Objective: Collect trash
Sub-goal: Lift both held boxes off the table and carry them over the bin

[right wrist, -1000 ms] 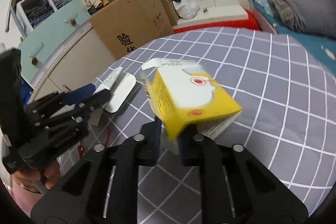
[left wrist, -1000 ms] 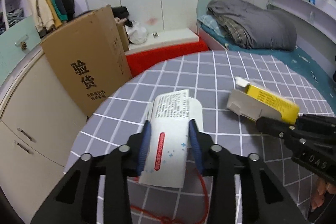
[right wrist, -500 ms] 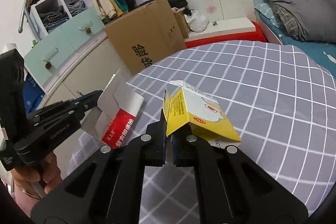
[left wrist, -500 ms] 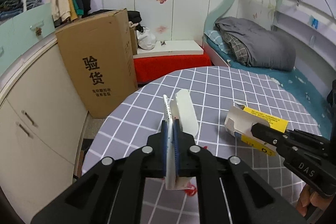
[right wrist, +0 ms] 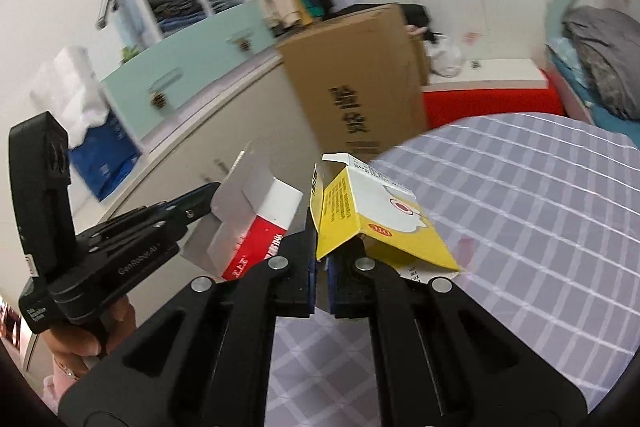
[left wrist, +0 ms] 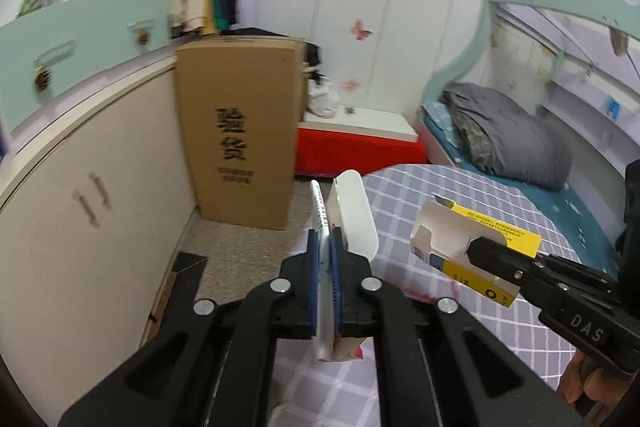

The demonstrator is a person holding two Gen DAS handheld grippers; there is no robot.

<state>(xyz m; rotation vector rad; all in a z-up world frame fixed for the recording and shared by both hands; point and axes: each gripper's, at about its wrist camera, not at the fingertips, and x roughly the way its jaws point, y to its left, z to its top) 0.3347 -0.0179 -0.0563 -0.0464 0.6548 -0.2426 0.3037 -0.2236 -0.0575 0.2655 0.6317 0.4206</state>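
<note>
Bedroom, checked desk [left wrist: 460, 195] | left tongs [left wrist: 326, 259] clamped on white-red carton [left wrist: 352, 215], right tongs [right wrist: 322, 259] clamped on yellow carton [right wrist: 384, 223] | cardboard box [left wrist: 240, 131] ahead-left, left tongs nearer, cartons upright

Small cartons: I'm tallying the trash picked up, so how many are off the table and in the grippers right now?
2. A red-and-white carton is pinched flat in the left gripper; a yellow-and-white carton is clamped in the right gripper. Others may lie out of view.
</note>
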